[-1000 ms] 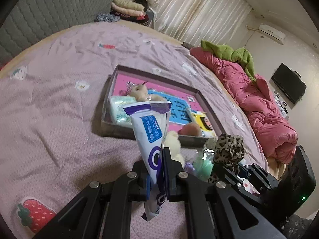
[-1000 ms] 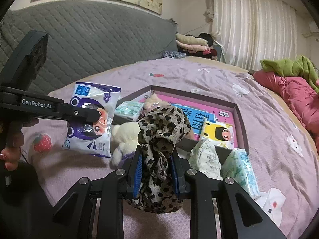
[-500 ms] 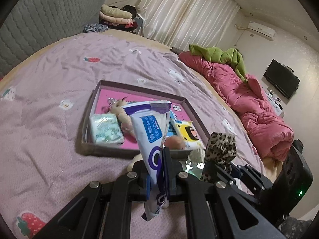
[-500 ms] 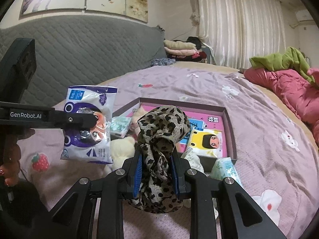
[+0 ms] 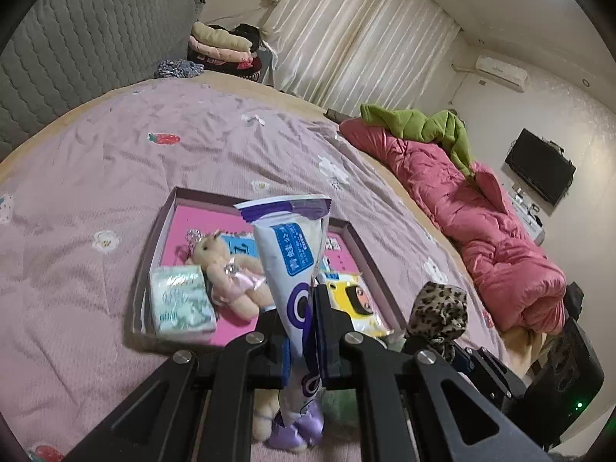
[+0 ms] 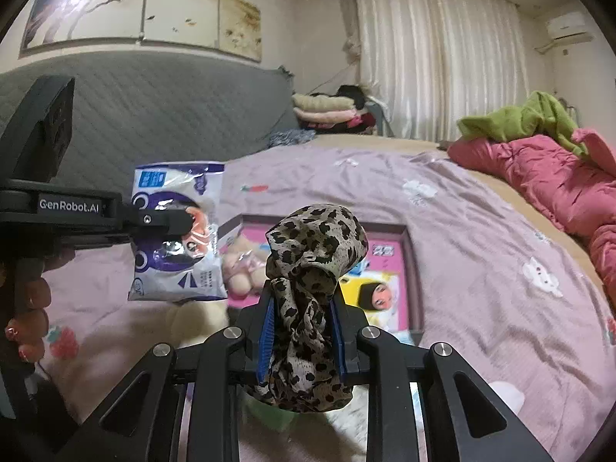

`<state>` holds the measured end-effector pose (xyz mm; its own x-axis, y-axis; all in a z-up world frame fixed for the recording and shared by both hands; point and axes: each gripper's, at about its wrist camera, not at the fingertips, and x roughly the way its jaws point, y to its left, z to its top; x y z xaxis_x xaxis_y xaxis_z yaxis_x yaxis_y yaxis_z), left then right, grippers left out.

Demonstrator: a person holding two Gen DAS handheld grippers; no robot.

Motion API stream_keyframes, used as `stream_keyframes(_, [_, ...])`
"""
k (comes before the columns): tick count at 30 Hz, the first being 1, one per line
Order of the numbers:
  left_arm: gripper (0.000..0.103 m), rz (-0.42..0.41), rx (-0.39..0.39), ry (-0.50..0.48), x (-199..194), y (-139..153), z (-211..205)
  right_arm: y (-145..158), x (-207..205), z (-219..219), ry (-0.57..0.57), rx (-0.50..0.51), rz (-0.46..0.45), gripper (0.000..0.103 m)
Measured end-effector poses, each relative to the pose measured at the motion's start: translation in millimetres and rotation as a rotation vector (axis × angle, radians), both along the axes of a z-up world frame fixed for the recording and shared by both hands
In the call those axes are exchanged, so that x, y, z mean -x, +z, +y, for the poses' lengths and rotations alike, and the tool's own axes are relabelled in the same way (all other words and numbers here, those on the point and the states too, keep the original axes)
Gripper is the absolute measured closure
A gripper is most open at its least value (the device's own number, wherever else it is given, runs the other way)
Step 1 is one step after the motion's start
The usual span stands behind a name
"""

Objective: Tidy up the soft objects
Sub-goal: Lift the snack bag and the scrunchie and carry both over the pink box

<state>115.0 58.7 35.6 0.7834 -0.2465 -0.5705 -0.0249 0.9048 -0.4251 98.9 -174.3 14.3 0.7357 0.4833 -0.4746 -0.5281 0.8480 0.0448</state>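
Both tools clamp: left tool (image 5: 304,331) glossy crinkled packet (image 5: 292,254), right tool (image 6: 302,331) bunched leopard-print cloth (image 6: 315,246).

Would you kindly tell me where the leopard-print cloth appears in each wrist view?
Left wrist: leopard-print cloth at lower right, beside the tray's near right corner.
Right wrist: bottom centre, pinched in the right claw.
Shared landmark: the pink-lined tray.

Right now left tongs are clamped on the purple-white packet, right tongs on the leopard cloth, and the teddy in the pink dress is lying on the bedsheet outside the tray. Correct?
One error: the teddy lies inside the tray, beside the tissue pack, as the left wrist view shows. The rest holds: left tongs clamp the packet, right tongs the leopard cloth.
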Motion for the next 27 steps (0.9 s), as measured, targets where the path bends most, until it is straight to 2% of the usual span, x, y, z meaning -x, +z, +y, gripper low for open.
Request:
stream_keyframes(10, [0.093,0.004,0.008,0.027,-22.3,-4.8,8.8,5.6,-11.8,-4.8,-0.043,-0.023,-0.022,0.078])
stream_keyframes(27, [0.093,0.066,-0.016,-0.009,-55.0,-23.5,5.3,8.4,-29.4,-7.1,-0.084,-0.046,-0.043,0.078])
